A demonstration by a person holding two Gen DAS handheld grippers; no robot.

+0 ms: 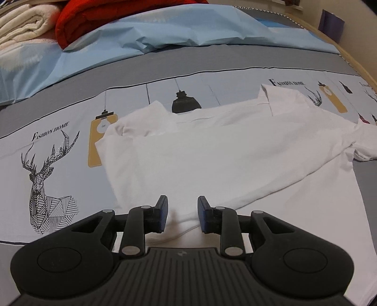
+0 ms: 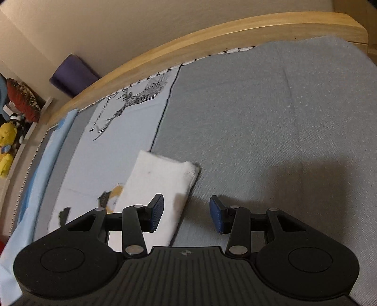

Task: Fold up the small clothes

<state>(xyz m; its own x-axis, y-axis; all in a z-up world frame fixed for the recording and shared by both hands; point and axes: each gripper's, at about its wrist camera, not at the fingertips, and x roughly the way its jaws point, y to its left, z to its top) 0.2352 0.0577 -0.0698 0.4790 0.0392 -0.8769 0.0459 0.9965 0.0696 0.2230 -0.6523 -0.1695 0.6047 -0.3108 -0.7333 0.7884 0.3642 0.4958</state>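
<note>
A white collared shirt (image 1: 235, 150) lies spread on the printed bed sheet (image 1: 59, 153), its collar at the far side and its left side folded inward. My left gripper (image 1: 182, 214) hovers over the shirt's near edge. Its blue pads stand apart, with a ridge of white cloth below the gap and not pressed. In the right wrist view a white sleeve (image 2: 162, 179) lies flat across the line between the pale print and the grey sheet (image 2: 271, 141). My right gripper (image 2: 186, 213) is open just above the sleeve's right edge, and nothing is held between its pads.
At the head of the bed lie a light-blue pillow (image 1: 165, 30), a red blanket (image 1: 94, 16) and folded cream towels (image 1: 21, 23). A wooden bed frame (image 2: 212, 35) runs along the far side, with a purple block (image 2: 73, 73) and yellow toys (image 2: 7, 141) beyond it.
</note>
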